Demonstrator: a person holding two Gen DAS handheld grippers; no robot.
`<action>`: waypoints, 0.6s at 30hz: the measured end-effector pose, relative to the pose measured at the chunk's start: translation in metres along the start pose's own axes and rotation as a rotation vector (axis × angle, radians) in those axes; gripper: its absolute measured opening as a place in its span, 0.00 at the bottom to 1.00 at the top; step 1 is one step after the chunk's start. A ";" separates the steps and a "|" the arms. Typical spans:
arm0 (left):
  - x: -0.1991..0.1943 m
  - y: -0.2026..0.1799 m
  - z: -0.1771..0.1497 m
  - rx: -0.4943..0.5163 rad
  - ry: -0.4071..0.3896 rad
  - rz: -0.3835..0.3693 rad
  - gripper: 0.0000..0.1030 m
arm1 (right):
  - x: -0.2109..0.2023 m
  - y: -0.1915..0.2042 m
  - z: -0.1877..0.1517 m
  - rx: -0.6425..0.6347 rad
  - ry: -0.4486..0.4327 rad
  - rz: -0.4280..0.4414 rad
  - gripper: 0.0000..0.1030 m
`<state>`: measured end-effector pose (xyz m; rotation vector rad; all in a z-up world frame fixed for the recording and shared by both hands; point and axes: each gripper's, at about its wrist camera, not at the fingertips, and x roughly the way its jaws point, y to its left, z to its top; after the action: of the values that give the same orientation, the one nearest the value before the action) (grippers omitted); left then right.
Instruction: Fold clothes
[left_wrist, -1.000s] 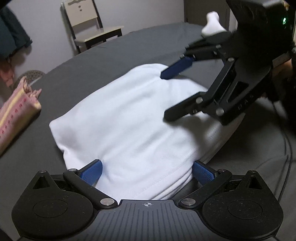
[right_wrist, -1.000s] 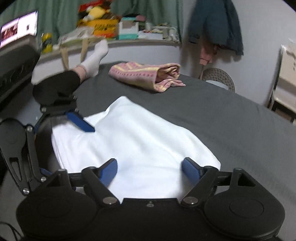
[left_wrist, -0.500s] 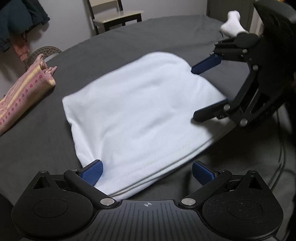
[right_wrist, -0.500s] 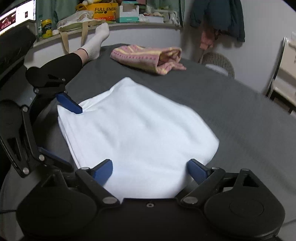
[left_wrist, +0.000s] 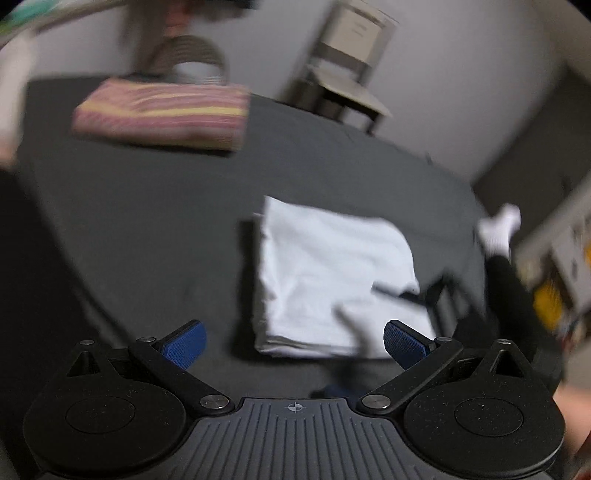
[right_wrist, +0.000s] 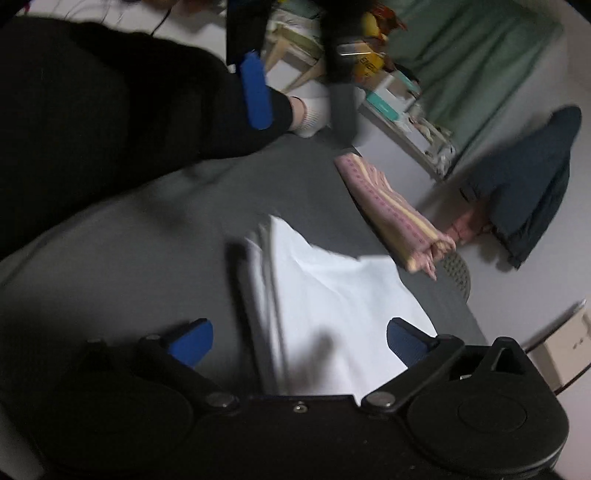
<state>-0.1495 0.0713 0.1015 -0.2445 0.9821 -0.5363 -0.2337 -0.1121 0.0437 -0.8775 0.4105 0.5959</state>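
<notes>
Left gripper (left_wrist: 293, 345) jaws spread wide, empty — same for right gripper (right_wrist: 299, 341). White garment (left_wrist: 332, 273) lies folded flat on dark grey bedsheet (left_wrist: 147, 206), stacked layered edge facing left. Garment sits ahead of both grippers, slightly right of left gripper's centre; right gripper hangs almost over near edge, so judged nearer. Long axis runs roughly away from grippers. Striped pink folded cloth (left_wrist: 162, 114) well apart, farther back.
</notes>
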 end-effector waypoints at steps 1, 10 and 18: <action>-0.002 0.009 0.000 -0.065 -0.016 -0.022 1.00 | 0.007 0.007 0.004 -0.023 0.016 -0.019 0.98; 0.012 0.029 -0.011 -0.282 -0.038 -0.068 1.00 | 0.039 0.027 0.020 -0.084 0.073 -0.197 0.91; 0.036 0.029 -0.009 -0.456 -0.042 -0.136 1.00 | 0.034 0.030 0.013 -0.058 0.022 -0.154 0.36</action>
<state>-0.1320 0.0763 0.0580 -0.7314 1.0441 -0.4228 -0.2255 -0.0760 0.0147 -0.9627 0.3430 0.4582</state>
